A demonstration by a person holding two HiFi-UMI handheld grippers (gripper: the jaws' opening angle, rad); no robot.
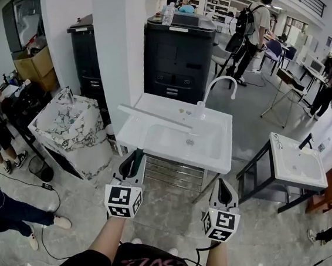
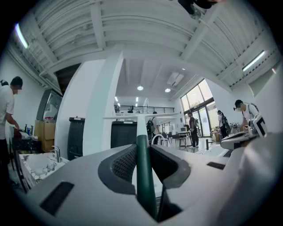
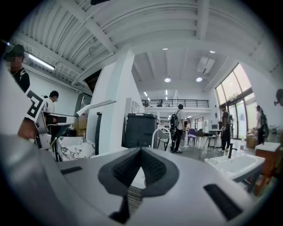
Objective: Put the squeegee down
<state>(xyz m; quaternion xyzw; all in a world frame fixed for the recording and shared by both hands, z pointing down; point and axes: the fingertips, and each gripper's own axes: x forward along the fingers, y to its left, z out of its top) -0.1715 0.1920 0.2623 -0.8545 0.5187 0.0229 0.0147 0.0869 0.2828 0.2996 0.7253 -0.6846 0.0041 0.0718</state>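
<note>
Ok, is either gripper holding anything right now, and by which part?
The left gripper holds the squeegee by its green handle, with the pads clamped on either side of it. The right gripper is shut with nothing in it.

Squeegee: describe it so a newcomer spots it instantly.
Start at the central white sink in the head view. Over its near-left edge, the left gripper clamps a squeegee. It's the only T-shaped tool: dark green handle, white shaft, long white crossbar.

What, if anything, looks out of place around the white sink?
Nothing stands out. The sink looks intact and level, with nothing spilled. The squeegee is simply held above it, gripped in the left tool.
</note>
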